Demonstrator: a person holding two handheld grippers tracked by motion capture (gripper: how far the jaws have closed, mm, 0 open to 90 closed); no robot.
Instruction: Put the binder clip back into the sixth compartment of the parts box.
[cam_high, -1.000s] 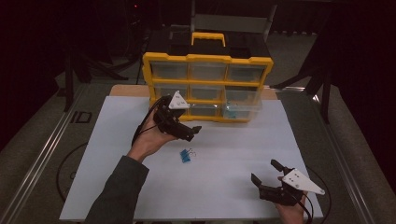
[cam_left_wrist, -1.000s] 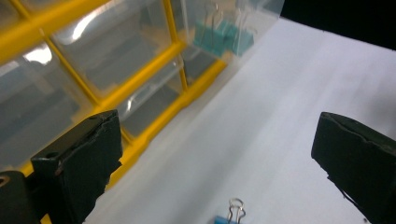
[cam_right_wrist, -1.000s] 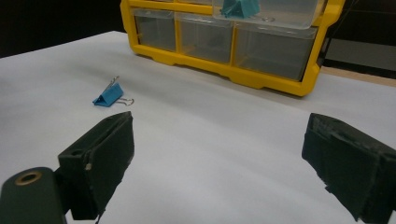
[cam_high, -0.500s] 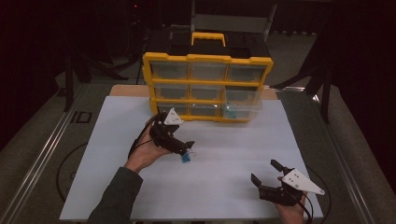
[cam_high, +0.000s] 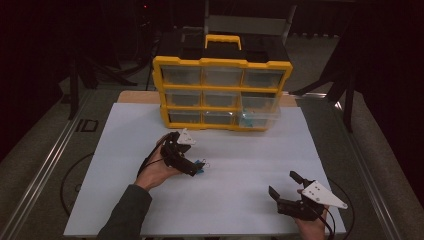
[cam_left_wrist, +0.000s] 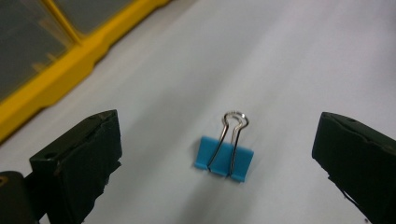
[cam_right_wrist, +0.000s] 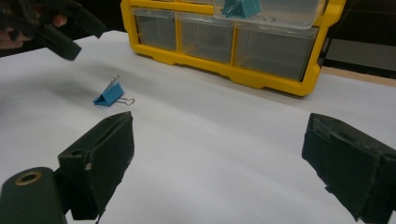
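A small blue binder clip (cam_left_wrist: 225, 157) with silver wire handles lies on the white table sheet (cam_high: 240, 165). My left gripper (cam_high: 194, 170) hovers right over it, open, with the clip (cam_high: 200, 165) between its wide-apart jaws and untouched. The right gripper view shows the same clip (cam_right_wrist: 110, 95) at the upper left, with the left gripper (cam_right_wrist: 65, 32) above it. My right gripper (cam_high: 284, 190) rests open near the table's front right with nothing between its fingers.
A yellow drawer cabinet (cam_high: 222, 95) with clear drawers stands at the back of the sheet. Its lower right drawer (cam_high: 260, 117) is pulled out and holds blue clips (cam_right_wrist: 240, 8). A black cable loops over the sheet's left edge.
My left gripper has come down and toward the front from near the cabinet to the blue clip, now straddling it. The right gripper has stayed put.
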